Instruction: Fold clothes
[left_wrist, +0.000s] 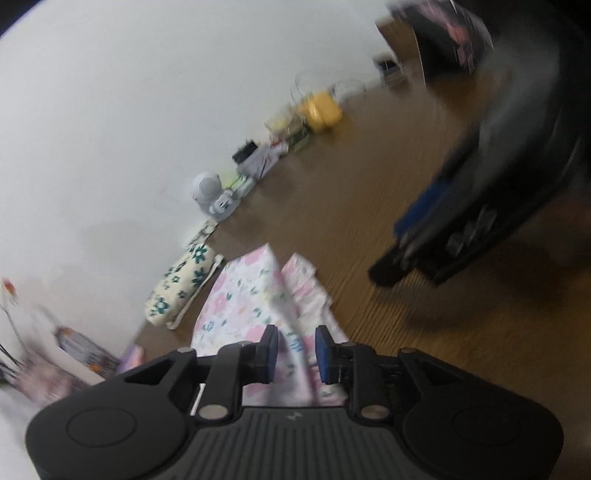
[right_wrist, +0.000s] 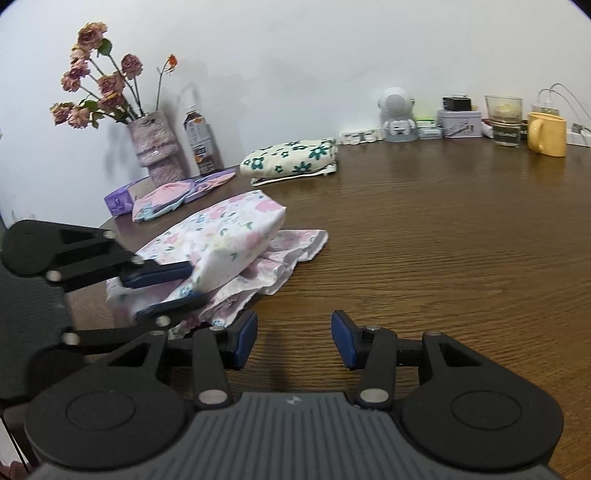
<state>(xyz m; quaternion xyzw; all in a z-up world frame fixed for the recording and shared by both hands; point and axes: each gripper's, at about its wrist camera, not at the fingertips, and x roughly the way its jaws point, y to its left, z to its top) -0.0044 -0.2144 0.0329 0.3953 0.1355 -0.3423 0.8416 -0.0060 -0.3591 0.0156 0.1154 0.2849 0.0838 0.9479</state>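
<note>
A pink floral garment (left_wrist: 251, 302) (right_wrist: 236, 229) lies partly folded on the brown wooden table (right_wrist: 443, 240), its upper layer puffed up over a crumpled lower layer. My left gripper (left_wrist: 297, 350) (right_wrist: 197, 284) is at the garment's near edge. Its jaws stand slightly apart, with a ridge of the cloth between the blue pads (left_wrist: 271, 350) but not pinched. My right gripper (right_wrist: 293, 339) hangs open over bare table just right of the garment, with nothing between its fingers. In the left wrist view the right gripper (left_wrist: 406, 273) is a blurred dark shape at the right.
A folded cream cloth with green flowers (right_wrist: 291, 158) (left_wrist: 181, 288) lies behind the garment. A vase of dried roses (right_wrist: 155, 147), a bottle (right_wrist: 199, 144), a purple box (right_wrist: 122, 199) and a small pink folded piece (right_wrist: 162, 201) stand at the back left. A white robot figure (right_wrist: 397, 114), a tin (right_wrist: 460, 123), a glass (right_wrist: 504, 122) and a yellow mug (right_wrist: 546, 134) line the wall.
</note>
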